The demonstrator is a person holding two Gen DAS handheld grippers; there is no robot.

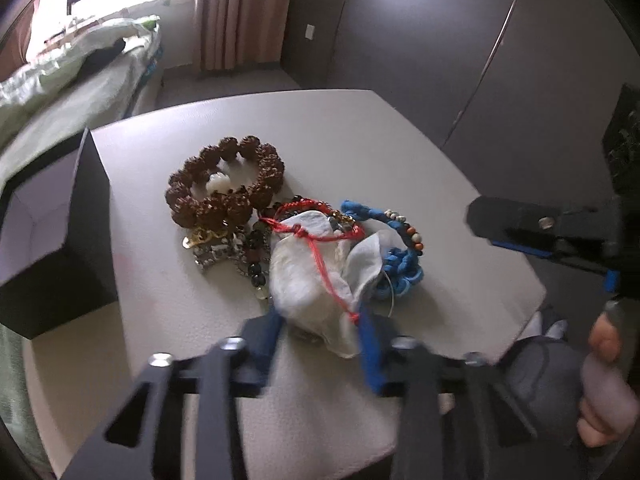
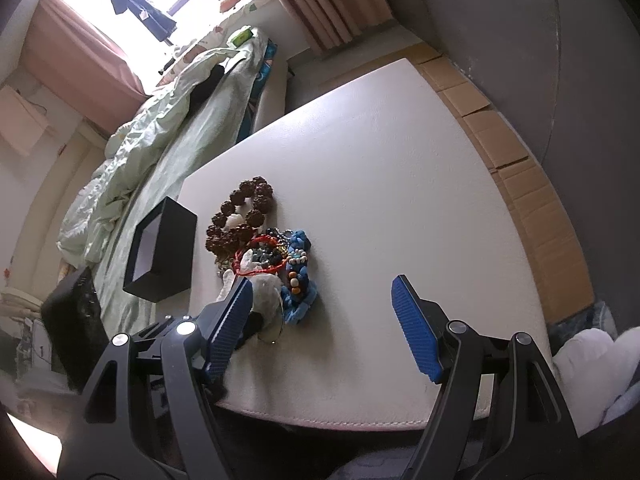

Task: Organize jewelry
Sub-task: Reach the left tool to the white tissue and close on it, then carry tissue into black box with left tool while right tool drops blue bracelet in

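A heap of jewelry lies on the white table (image 1: 360,140): a brown bead bracelet (image 1: 226,184), a red cord bracelet (image 1: 316,220), a blue braided bracelet (image 1: 400,264), chains and dark beads. A white cloth pouch (image 1: 312,280) with a red drawstring rests on the heap's near side. My left gripper (image 1: 320,332) has its blue pads against both sides of the pouch's near end. My right gripper (image 2: 322,282) stands open above the table, just near of the blue braided bracelet (image 2: 298,280), holding nothing. Its left finger hides part of the pouch (image 2: 264,288).
An open black box (image 1: 44,236) with a pale lining stands at the table's left edge, left of the heap (image 2: 160,248). A bed with green bedding (image 2: 168,128) lies beyond it. Cardboard (image 2: 520,184) borders the table's right side. A person's hand (image 1: 600,392) shows at lower right.
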